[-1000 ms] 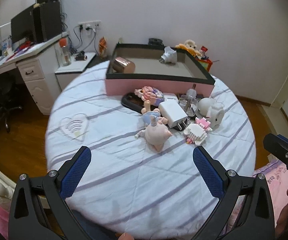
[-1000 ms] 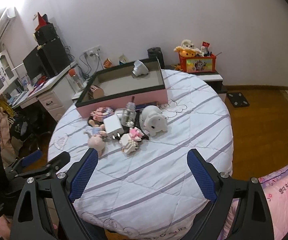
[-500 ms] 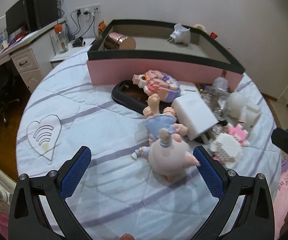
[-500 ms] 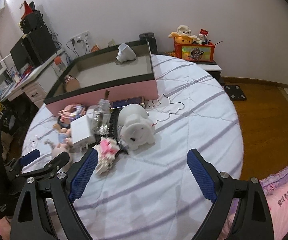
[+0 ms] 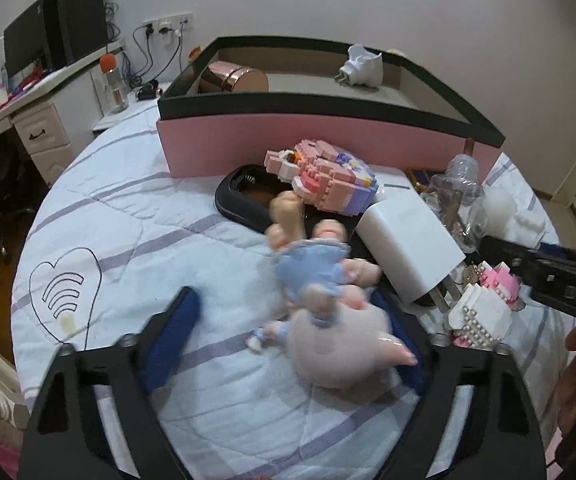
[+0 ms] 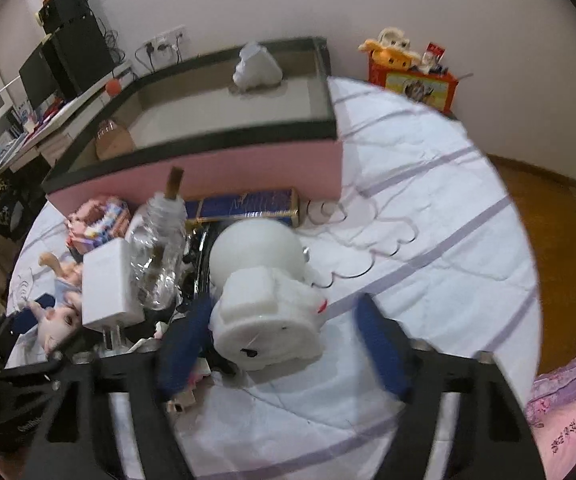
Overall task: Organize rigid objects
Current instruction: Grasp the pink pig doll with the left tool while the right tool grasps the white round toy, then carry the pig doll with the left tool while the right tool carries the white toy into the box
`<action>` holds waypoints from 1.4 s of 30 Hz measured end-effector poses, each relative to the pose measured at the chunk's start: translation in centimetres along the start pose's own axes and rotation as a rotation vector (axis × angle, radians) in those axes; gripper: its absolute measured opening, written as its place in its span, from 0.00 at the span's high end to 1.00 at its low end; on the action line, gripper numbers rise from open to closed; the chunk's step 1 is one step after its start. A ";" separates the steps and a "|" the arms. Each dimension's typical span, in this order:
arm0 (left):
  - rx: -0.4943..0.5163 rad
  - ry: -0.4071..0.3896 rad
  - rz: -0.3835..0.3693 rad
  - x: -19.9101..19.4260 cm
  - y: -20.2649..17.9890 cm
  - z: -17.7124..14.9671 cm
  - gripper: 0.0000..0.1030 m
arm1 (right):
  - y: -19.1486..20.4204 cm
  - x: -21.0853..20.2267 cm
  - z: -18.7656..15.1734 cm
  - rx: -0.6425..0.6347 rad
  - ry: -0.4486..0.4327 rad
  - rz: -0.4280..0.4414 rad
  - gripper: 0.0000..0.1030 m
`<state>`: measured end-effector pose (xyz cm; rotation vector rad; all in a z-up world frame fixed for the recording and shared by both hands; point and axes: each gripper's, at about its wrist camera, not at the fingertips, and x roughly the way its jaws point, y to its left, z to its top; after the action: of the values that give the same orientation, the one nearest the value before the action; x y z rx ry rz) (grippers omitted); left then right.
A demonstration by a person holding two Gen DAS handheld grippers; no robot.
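Note:
On the striped round bed lies a pile of toys in front of a pink box (image 5: 328, 140) with a black rim. My left gripper (image 5: 285, 340) is low over a pink doll in a blue dress (image 5: 328, 320). Its jaws are closing with the doll between them; the left pad (image 5: 171, 336) still stands apart from it. My right gripper (image 6: 281, 346) straddles a white elephant figure (image 6: 267, 308). Its jaws are closing too, with a gap at the right pad (image 6: 380, 348). Beside these lie a white charger (image 5: 408, 244), a clear bottle (image 6: 159, 248) and a pink brick figure (image 5: 328, 176).
Inside the box lie a copper tin (image 5: 233, 76) and a white plug (image 5: 362, 66). A black tray (image 5: 243, 196) lies under the pile. A small brick toy (image 5: 484, 308) sits by the charger. A desk (image 5: 39, 128) stands at the left; wooden floor (image 6: 548, 220) shows at the right.
Both grippers have come down and forward onto the toy pile. Their jaws have narrowed, the left around the doll and the right around the white elephant.

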<state>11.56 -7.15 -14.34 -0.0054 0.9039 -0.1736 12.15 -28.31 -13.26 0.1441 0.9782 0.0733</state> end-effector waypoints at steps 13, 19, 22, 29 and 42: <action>-0.008 -0.039 -0.074 -2.3 1.9 0.4 0.59 | -0.2 -2.5 -0.6 0.026 -0.043 0.038 0.47; -0.021 -0.037 -0.069 -3.1 3.0 0.4 0.59 | 0.2 -4.4 -0.6 0.017 -0.068 0.047 0.47; -0.024 -0.046 -0.066 -3.8 3.4 0.4 0.59 | 0.5 -5.0 -0.4 0.011 -0.076 0.050 0.47; 0.014 -0.099 -0.074 -6.5 2.9 3.5 0.59 | 2.2 -6.8 1.6 -0.030 -0.116 0.079 0.47; 0.080 -0.172 -0.090 -3.7 0.4 15.9 0.59 | 4.4 -5.3 12.5 -0.117 -0.168 0.081 0.47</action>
<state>21.81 -7.31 -1.60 0.0127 0.7252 -0.2887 19.62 -25.77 -1.35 0.0809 0.7982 0.1894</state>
